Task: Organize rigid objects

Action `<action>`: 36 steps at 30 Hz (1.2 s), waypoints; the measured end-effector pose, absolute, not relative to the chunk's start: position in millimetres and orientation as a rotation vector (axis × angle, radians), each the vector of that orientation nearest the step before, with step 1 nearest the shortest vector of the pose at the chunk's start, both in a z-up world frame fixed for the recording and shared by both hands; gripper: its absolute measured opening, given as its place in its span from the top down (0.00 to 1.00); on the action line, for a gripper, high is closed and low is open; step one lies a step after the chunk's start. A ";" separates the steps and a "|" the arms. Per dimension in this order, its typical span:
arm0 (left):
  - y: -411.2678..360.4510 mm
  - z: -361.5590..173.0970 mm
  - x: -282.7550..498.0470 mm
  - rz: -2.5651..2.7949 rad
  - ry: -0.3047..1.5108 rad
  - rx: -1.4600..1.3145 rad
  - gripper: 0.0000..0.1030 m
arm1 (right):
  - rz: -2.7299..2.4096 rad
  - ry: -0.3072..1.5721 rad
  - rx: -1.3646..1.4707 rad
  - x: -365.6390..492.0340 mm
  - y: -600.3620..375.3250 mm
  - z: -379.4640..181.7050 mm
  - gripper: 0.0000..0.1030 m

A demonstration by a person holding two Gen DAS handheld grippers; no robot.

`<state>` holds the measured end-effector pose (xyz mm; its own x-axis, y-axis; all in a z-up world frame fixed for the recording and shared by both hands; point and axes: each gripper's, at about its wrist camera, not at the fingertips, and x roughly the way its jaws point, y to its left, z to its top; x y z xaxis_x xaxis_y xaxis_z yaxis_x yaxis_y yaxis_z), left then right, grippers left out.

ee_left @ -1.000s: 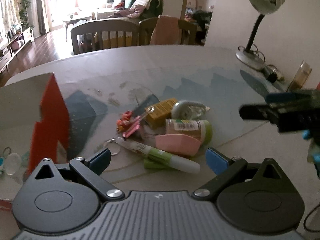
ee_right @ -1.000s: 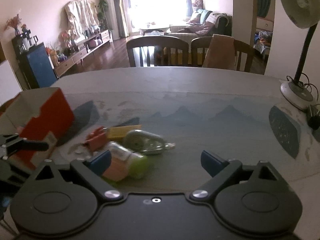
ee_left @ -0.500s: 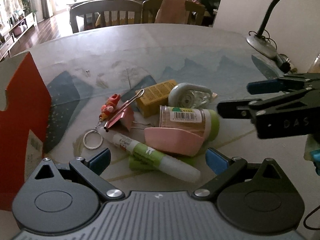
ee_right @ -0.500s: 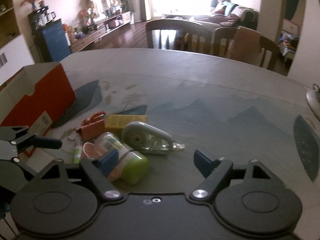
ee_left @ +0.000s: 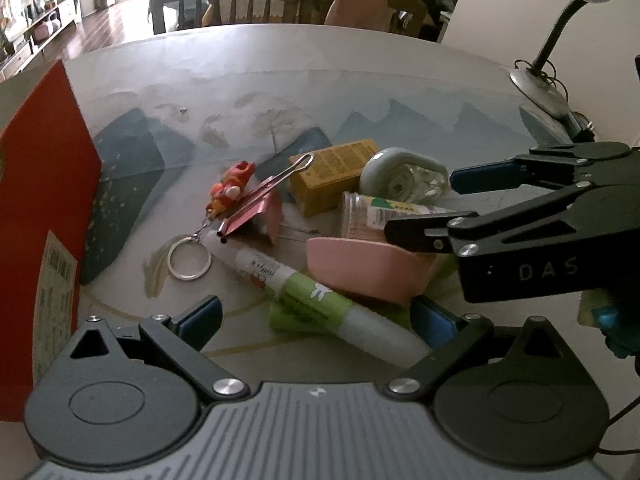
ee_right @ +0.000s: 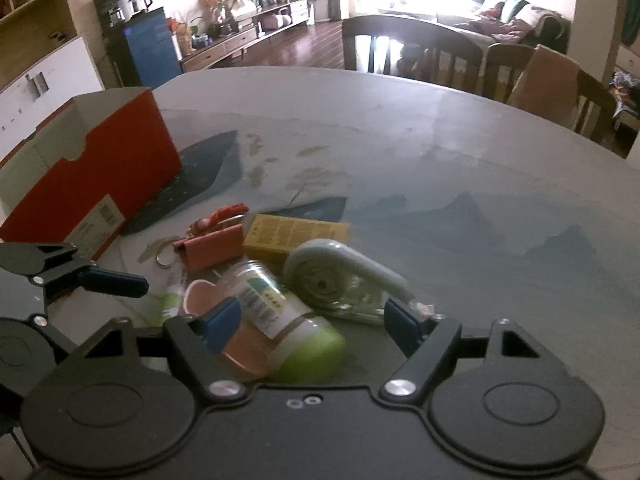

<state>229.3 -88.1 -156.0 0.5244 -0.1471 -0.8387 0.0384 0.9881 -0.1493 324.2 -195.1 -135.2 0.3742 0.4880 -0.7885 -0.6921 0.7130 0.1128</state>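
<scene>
Orange-red cardboard box (ee_right: pixel 92 184) sits open at the left of the table (ee_right: pixel 400 128), and as far as its visible top shows nothing has gone in yet, though the inside is mostly hidden. So the task looks barely started: every item is in one heap mid-table, near the box but apart from it. Heap contents: green-capped jar (ee_right: pixel 280 320) lying on its side, pink cup (ee_left: pixel 368 270) tipped over against it, grey tape dispenser (ee_right: pixel 344 280) just beside the jar, yellow carton (ee_left: pixel 334 174) behind, pink binder clip (ee_left: pixel 260 204), orange figure keychain with ring (ee_left: pixel 230 190), glue stick (ee_left: pixel 320 300) with white and green body in front. Right gripper (ee_right: pixel 312 316) is low over the heap, jaws closing, with the jar between them; left pad is touching or just off the jar's side, hard to say through the blur, right pad is by the dispenser's tip and not clearly on anything. I would call it not yet gripping. Left gripper (ee_left: pixel 316 318) hangs wide open over the near end of the heap, glue stick lying between its fingers, holding nothing. Left to do: finish the grab on the jar, carry it to the box, then clear the rest one by one. Risk: the jar is round and lying on other items, it may roll as the jaws meet.
</scene>
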 end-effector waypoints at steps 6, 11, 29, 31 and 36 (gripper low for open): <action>-76.0 -159.4 224.2 -0.125 1.038 -0.162 0.17 | 0.809 0.930 -0.268 320.5 -188.6 -141.3 0.27; -67.1 -156.9 218.0 -0.138 1.036 -0.193 0.42 | 0.830 0.941 -0.271 316.7 -184.3 -144.9 0.30; -41.2 -135.8 202.3 -0.054 1.022 -0.294 0.77 | 0.745 0.949 -0.123 292.9 -204.7 -125.6 0.56; -37.9 -132.6 200.5 -0.051 1.020 -0.303 0.78 | 0.730 0.956 -0.091 289.4 -209.5 -121.2 0.56; -30.0 -120.2 192.1 -0.041 0.980 -0.322 0.79 | 0.707 0.933 -0.047 277.7 -219.3 -105.9 0.57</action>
